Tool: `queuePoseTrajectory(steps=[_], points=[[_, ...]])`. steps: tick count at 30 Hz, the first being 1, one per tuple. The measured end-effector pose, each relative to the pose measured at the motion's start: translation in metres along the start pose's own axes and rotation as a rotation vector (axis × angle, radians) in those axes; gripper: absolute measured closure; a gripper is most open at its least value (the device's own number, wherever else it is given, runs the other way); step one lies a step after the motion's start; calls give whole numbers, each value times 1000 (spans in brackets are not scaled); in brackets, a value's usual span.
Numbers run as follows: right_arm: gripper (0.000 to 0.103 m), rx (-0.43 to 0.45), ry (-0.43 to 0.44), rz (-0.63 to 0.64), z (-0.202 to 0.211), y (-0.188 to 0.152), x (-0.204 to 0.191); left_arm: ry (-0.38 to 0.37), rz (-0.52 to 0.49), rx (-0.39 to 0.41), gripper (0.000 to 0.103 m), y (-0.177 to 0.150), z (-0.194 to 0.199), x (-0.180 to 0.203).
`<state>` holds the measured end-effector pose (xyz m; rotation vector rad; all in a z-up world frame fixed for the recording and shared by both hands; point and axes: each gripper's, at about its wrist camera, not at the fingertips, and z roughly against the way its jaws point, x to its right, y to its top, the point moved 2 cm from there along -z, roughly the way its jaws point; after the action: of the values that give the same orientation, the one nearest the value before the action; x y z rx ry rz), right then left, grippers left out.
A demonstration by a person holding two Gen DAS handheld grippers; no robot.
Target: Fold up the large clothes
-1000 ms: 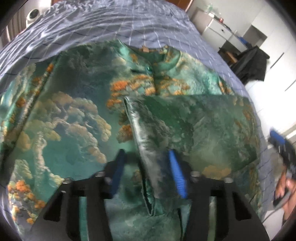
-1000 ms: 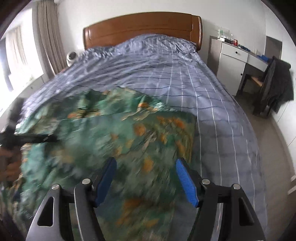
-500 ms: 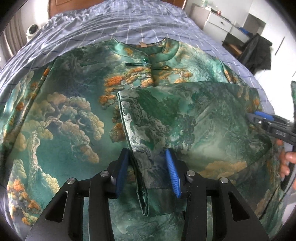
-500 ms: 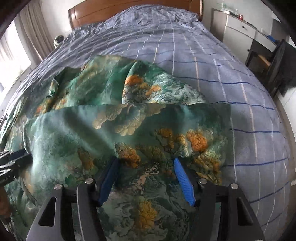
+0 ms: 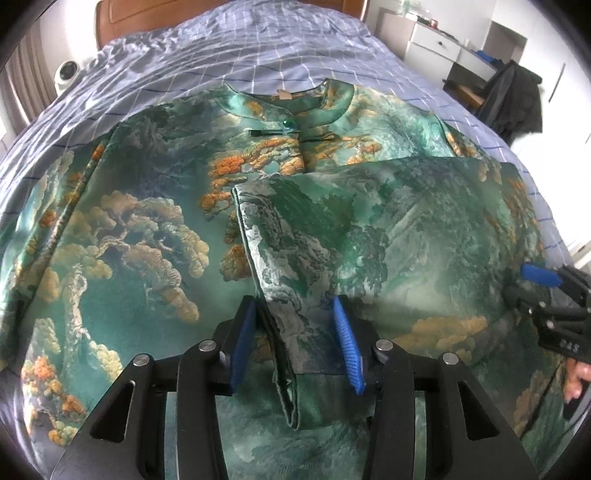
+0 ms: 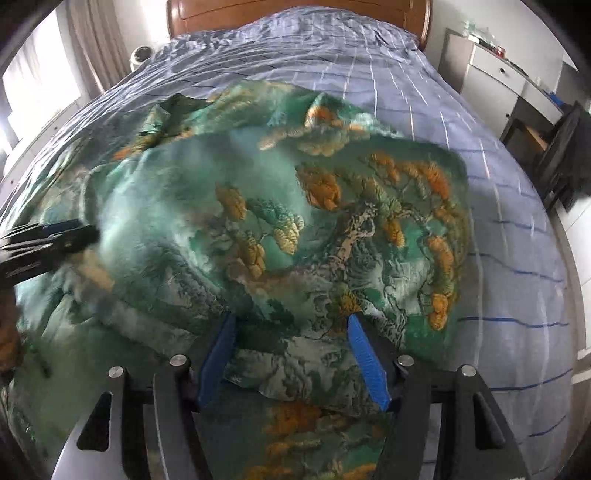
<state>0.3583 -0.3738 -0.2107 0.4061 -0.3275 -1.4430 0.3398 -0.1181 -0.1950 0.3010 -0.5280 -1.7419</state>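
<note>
Lavender-blue checked bedspread [image 5: 258,48] fills the upper frame, wrinkled, running to a wooden headboard [image 6: 295,13]; white drawers [image 5: 439,46] stand upper right. Across the middle lies the glossy green brocade robe [image 5: 147,221], woven with orange trees, one sleeve [image 5: 388,236] folded flat over its chest. My left gripper [image 5: 295,332] gapes wide astride the sleeve's edge; my right gripper [image 6: 291,347] spreads wide over the cloth, lower centre.
</note>
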Motion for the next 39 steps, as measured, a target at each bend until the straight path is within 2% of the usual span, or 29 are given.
queuePoseTrajectory(steps=[3,5,7,9,15,19,27,33,39], points=[[38,4,-24,-14,5,3,-3,33,-23,11,38,-5,14,-1],[37,28,-50,0,20,2,-8,27,-42,34,30,-14,30,-2],[30,50,-66,17,36,-3,-13,23,-58,51,21,-29,48,-5],[24,96,-70,19,58,-12,-18,30,-71,62,19,-46,62,-8],[24,200,-24,-15,122,-57,-49,43,-28,60,16,-102,94,-28],[23,234,25,-65,145,-94,-75,93,-15,56,16,-127,107,-39],[23,217,48,34,159,-146,-144,123,66,95,15,-139,129,-74],[23,203,66,64,161,-156,-167,150,147,108,13,-146,136,-109],[23,212,62,113,166,-161,-182,186,293,102,12,-155,134,-176]])
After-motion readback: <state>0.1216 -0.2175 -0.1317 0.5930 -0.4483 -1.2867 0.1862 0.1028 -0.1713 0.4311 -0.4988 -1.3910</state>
